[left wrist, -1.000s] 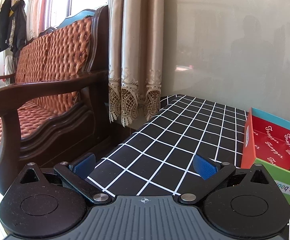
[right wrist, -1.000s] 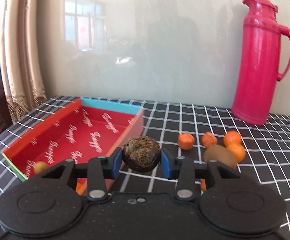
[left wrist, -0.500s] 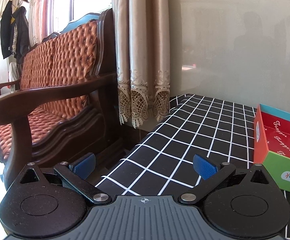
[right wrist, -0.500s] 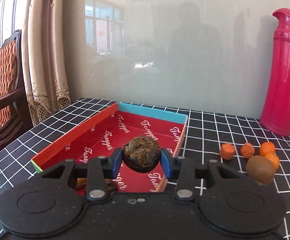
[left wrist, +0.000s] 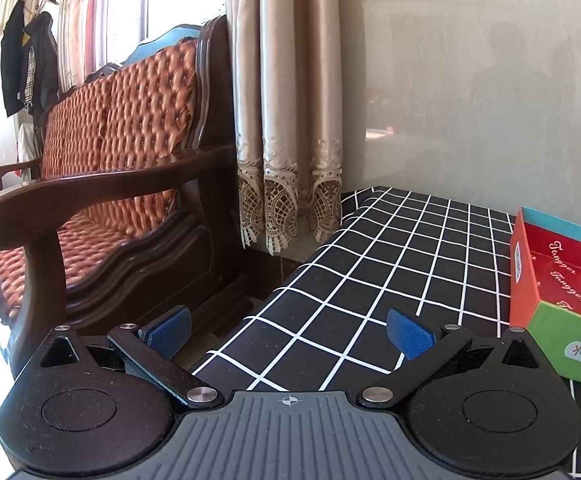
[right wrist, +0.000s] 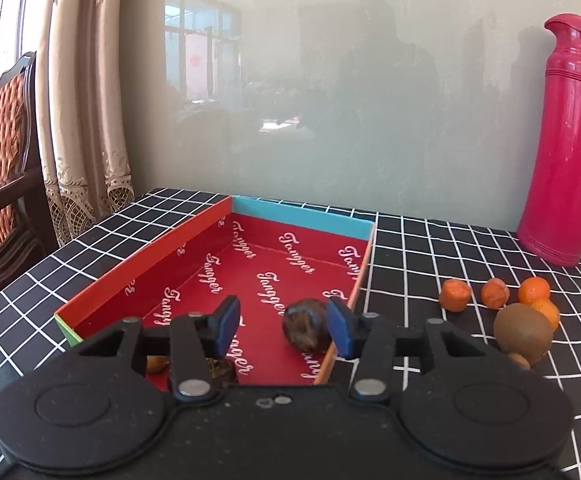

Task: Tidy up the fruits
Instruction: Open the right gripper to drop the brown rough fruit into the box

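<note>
Between the earlier frames and now our right gripper (right wrist: 282, 326) has carried the dark wrinkled fruit (right wrist: 305, 330) over the red box (right wrist: 218, 216) and let it go — its jaws have just been opening, and the fruit lies on the box floor just inside the right blue pad (right wrist: 340, 332), free of the left one. In the left wrist view our left gripper (left wrist: 289, 330) points slightly down over the left edge of the checked tablecloth (left wrist: 390, 248), jaws spread wide with nothing between them; one corner of the box shows at the right edge. In the right wrist view we count three fruits in the box — two half hidden at lower left, one dark (right wrist: 214, 370) and one yellowish (right wrist: 155, 363). At centre right lie four small orange fruits (right wrist: 455, 295) and one kiwi (right wrist: 523, 334). One red thermos (right wrist: 566, 140) stands upper right.
</note>
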`<state>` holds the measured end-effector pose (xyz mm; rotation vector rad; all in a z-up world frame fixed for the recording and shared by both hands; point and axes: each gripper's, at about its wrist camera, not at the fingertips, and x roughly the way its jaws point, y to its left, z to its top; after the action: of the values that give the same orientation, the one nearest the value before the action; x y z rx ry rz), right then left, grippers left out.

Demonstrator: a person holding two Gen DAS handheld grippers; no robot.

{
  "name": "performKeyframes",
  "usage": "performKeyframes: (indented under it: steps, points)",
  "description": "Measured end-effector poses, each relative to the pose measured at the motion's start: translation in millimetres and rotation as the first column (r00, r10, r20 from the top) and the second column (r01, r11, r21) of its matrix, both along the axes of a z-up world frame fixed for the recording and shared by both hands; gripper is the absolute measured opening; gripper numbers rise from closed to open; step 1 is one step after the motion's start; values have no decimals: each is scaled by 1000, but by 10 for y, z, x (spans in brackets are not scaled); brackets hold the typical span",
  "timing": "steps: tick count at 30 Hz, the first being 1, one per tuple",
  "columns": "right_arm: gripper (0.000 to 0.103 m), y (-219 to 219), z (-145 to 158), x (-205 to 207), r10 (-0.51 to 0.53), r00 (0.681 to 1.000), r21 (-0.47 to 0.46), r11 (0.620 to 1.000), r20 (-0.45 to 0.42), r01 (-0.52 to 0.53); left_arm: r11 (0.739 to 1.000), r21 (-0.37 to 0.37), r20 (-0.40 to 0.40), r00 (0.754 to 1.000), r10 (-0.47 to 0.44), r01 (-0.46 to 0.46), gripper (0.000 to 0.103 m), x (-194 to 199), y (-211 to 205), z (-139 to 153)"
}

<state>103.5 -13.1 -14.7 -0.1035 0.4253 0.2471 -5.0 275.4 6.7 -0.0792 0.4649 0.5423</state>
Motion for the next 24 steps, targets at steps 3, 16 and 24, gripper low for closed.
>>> performKeyframes:
  steps: [3,16,24]
  points:
    - [58,-76,32,-32,-21,999,4,1000,29,20,1000,-4,8,1000,-19,19,103,24,-74,25]
    - [79,-850,152,-95,-163,984,23,987,74,162,992,15,34,992,-125,125,103,158,-577,147]
    - [82,-1318,145,-160,-258,964,62,965,61,254,981,26,33,981,-192,191,103,265,-923,170]
